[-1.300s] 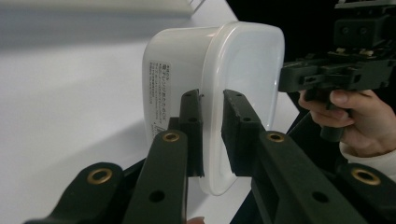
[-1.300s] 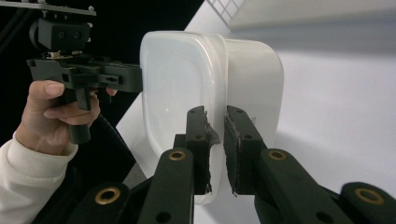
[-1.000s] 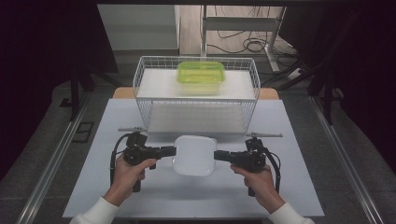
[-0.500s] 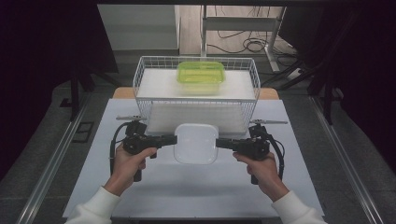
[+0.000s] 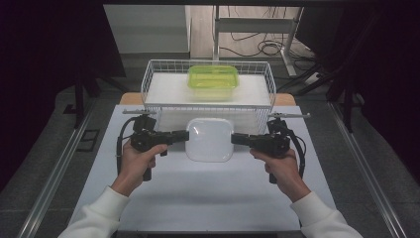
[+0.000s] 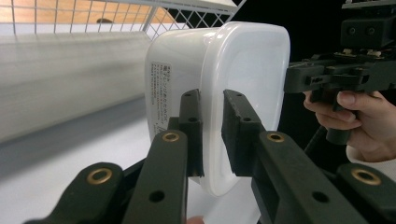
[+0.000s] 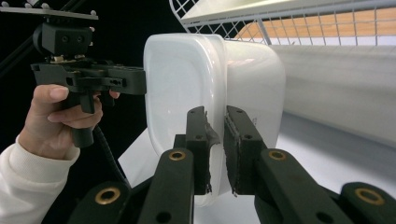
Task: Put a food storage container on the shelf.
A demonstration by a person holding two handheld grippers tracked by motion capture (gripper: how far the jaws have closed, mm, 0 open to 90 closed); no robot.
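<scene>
A white lidded container (image 5: 209,140) hangs above the table, gripped from both sides just in front of the wire basket. My left gripper (image 5: 184,136) is shut on its left rim and my right gripper (image 5: 234,139) on its right rim. In the left gripper view the jaws (image 6: 212,135) pinch the lid edge of the container (image 6: 243,70), which bears a printed label on its side. In the right gripper view the gripper (image 7: 215,149) clamps the opposite edge of the container (image 7: 187,79). Each of these views shows the other gripper (image 6: 345,74) (image 7: 88,77) across the container.
A white wire basket (image 5: 208,105) stands at the back of the table with a green lidded container (image 5: 213,79) inside, toward the rear. The white tabletop (image 5: 208,198) spreads out in front. Dark floor and cables lie beyond the table.
Both grippers have carried the white container up and away from the person, toward the front of the wire basket.
</scene>
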